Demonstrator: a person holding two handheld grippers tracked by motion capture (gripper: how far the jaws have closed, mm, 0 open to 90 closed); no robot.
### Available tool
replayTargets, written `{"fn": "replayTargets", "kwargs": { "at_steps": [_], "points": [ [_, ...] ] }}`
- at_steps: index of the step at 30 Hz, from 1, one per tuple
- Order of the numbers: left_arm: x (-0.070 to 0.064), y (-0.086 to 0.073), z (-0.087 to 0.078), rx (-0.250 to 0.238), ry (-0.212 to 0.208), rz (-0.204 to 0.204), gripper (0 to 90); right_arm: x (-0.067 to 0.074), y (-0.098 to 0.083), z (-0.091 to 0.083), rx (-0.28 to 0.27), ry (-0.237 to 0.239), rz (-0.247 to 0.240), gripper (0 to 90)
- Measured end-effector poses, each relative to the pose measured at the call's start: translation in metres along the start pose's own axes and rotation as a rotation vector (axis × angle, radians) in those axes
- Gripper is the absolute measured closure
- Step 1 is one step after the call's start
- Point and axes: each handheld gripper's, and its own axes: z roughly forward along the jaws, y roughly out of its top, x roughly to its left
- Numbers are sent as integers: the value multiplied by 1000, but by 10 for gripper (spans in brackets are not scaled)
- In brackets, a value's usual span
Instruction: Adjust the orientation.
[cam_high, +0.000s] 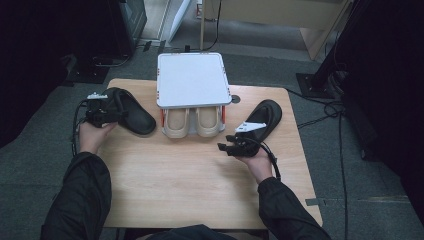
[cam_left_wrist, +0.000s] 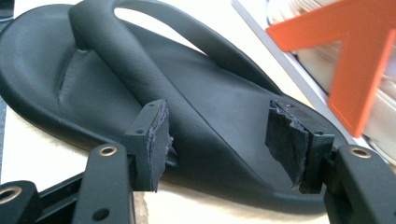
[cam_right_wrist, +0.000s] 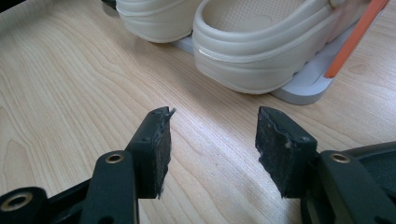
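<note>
From the high view, a white two-tier shoe rack (cam_high: 194, 80) stands at the far middle of the wooden table (cam_high: 200, 175), with a pair of beige clogs (cam_high: 192, 121) tucked on its lower shelf. Left of the rack lies a black flip-flop (cam_high: 131, 111), and the left gripper (cam_high: 102, 111) sits at that sandal's outer edge, held in the person's left hand (cam_high: 92, 135). Right of the rack lies a second black sandal (cam_high: 265, 117); the right gripper (cam_high: 226, 147) hovers in front of the rack's right corner, just beside that sandal's near end.

In the left gripper view, the jaws stand spread apart with the black flip-flop right ahead of them, its thong strap (cam_left_wrist: 126, 56) arching up between them; the pads (cam_left_wrist: 156, 135) do not pinch it. An orange rack strut (cam_left_wrist: 355, 56) shows off to the right of the sandal.

In the right gripper view, the jaws are spread wide over bare table (cam_right_wrist: 70, 84), gripping nothing. The beige clogs (cam_right_wrist: 261, 46) on the rack's base (cam_right_wrist: 303, 88) lie ahead, and the edge of the second black sandal (cam_right_wrist: 373, 154) shows beside the right-hand jaw
</note>
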Motion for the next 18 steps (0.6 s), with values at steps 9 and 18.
{"fn": "replayTargets", "kwargs": {
  "at_steps": [9,18],
  "points": [
    [5,2,14,39,20,-4,407,-1,-3,-3,5,-16,8,459],
    [9,-1,22,54,36,-27,430,0,-5,-4,5,-23,0,459]
  ]
}}
